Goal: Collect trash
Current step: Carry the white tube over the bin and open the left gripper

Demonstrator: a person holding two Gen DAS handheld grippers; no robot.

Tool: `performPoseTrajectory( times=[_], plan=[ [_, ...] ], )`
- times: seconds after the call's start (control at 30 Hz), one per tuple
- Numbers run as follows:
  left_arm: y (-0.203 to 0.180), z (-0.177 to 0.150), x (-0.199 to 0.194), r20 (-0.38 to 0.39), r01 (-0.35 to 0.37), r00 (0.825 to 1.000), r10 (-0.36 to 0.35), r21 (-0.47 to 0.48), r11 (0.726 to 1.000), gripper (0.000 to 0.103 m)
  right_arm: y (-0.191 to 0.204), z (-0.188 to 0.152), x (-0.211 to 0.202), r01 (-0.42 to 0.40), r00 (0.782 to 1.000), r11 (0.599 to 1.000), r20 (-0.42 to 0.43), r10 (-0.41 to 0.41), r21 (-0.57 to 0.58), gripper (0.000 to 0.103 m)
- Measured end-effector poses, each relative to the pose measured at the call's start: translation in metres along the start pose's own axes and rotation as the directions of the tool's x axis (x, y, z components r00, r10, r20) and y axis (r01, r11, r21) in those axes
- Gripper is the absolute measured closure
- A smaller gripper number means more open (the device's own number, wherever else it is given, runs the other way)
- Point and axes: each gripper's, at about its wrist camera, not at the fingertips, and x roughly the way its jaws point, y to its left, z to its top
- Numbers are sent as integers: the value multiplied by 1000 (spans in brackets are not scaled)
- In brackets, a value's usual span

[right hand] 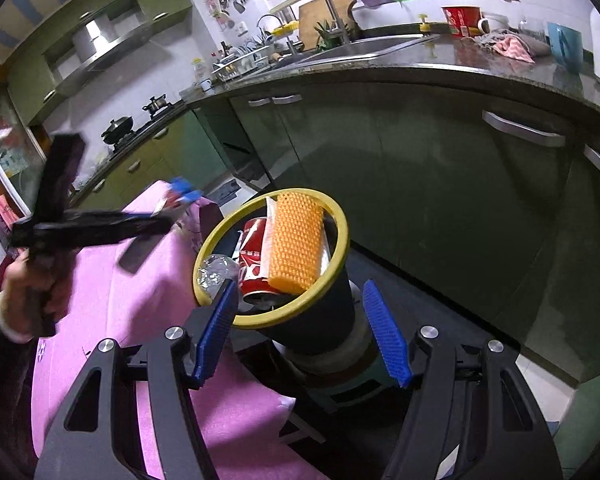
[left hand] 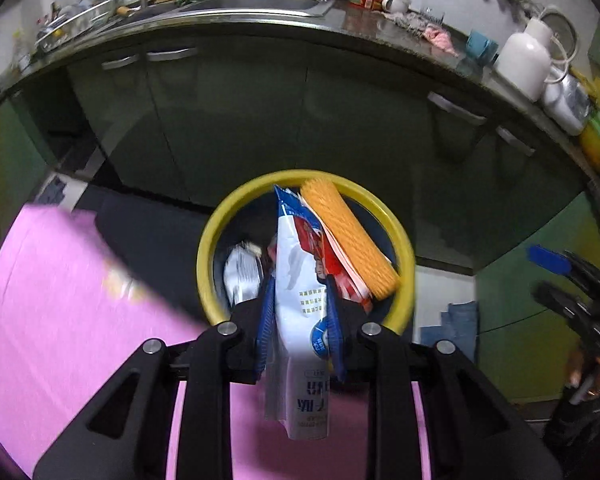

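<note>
Yellow-rimmed bin (left hand: 216, 240) already holds a can and orange foam net, while left fingers (left hand: 300, 320) pinch a white wrapper (left hand: 300, 292) above it; right fingers (right hand: 300, 332) wide, empty.

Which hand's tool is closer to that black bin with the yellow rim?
Probably the right tool, open astride the bin; the left tool, gripping a white packet, approaches over the pink cloth.
</note>
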Motion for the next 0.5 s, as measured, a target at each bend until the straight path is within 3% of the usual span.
performPoseTrajectory(
  times=[0.07, 0.37, 0.47, 0.5],
  plan=[
    [5, 13, 21, -6, 15, 1000, -15, 14, 1000, 79, -1, 0, 1, 2, 1000, 1000, -1, -1, 3, 38],
    [23, 35, 85, -120, -59, 990, 72, 110, 992, 77, -3, 0, 3, 13, 1000, 1000, -9, -13, 15, 38],
    [26, 37, 92, -126, -51, 990, 65, 105, 993, 73, -4, -1, 5, 12, 1000, 1000, -16, -12, 19, 38],
    [26, 39, 93, -126, -50, 990, 63, 101, 994, 65, -3, -1, 5, 10, 1000, 1000, -20, -10, 17, 38]
  ],
)
